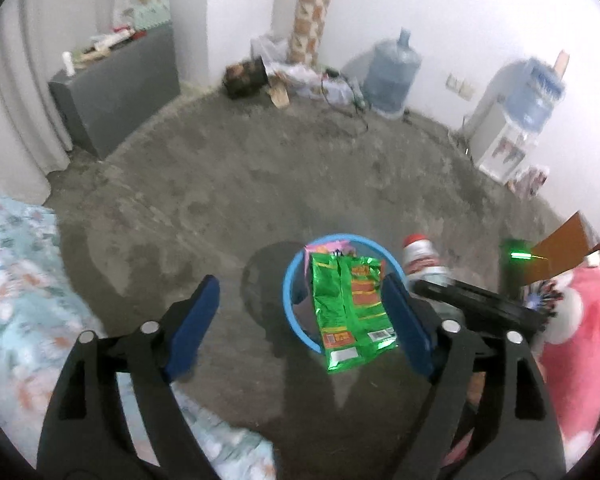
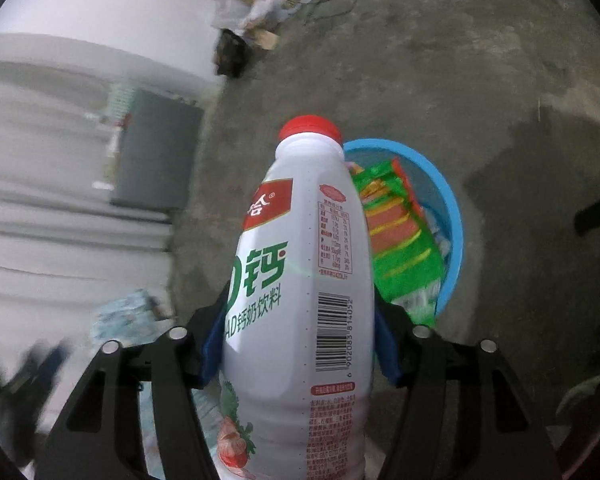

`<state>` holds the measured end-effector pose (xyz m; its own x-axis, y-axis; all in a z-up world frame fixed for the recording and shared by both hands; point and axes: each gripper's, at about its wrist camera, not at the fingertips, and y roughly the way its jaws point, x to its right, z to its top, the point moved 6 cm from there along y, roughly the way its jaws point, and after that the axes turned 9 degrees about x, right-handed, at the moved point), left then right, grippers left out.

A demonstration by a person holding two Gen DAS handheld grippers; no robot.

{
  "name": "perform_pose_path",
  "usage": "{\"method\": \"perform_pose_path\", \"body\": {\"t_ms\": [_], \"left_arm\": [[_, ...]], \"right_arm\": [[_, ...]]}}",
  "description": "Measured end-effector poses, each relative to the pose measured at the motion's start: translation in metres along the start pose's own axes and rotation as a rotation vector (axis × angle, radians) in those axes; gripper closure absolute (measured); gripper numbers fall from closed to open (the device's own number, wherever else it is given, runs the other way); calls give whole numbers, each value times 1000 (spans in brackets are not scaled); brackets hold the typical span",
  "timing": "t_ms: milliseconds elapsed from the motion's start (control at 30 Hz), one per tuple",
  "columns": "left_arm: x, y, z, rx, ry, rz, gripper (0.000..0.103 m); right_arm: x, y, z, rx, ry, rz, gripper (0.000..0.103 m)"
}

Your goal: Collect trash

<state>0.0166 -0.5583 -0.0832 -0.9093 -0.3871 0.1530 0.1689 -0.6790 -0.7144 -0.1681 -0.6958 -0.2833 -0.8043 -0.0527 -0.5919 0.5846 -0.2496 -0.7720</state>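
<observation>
Gripping white bottle (image 2: 300,280), right hand-held gripper (image 2: 300,344) above blue bin (image 2: 452,208), left hand-held gripper (image 1: 300,320) wide open, empty.

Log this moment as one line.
left tool: open, empty | right tool: shut on milk bottle | green wrapper: in blue bin | bottle: not binned

Floor: bare grey concrete (image 1: 260,168), mottled.
Walls: white (image 1: 440,4).
Far left: grey cabinet (image 1: 120,80) beside pale curtain (image 1: 16,92).
Far: patterned column (image 1: 312,4), water jug (image 1: 392,72).
Far right: water dispenser (image 1: 508,128).
</observation>
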Motion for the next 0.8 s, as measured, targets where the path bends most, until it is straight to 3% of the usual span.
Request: {"method": "perform_pose_path", "body": {"t_ms": [33, 100, 233, 467, 667, 800], "left_arm": [[-6, -15, 1, 14, -7, 0, 21], [-23, -51, -2, 50, -28, 9, 20], [-60, -113, -24, 92, -71, 32, 19], [-111, -188, -73, 168, -177, 129, 19], [-139, -252, -113, 268, -342, 219, 11], [-155, -287, -137, 289, -400, 332, 10]], "right_arm": [[11, 16, 1, -9, -16, -100, 23], [28, 33, -3, -35, -8, -202, 23], [35, 22, -15, -23, 31, -161, 23], [-4, -34, -20, 32, -140, -152, 23], [-112, -105, -55, 129, -443, -50, 23], [-188, -147, -111, 183, -653, 45, 17]]}}
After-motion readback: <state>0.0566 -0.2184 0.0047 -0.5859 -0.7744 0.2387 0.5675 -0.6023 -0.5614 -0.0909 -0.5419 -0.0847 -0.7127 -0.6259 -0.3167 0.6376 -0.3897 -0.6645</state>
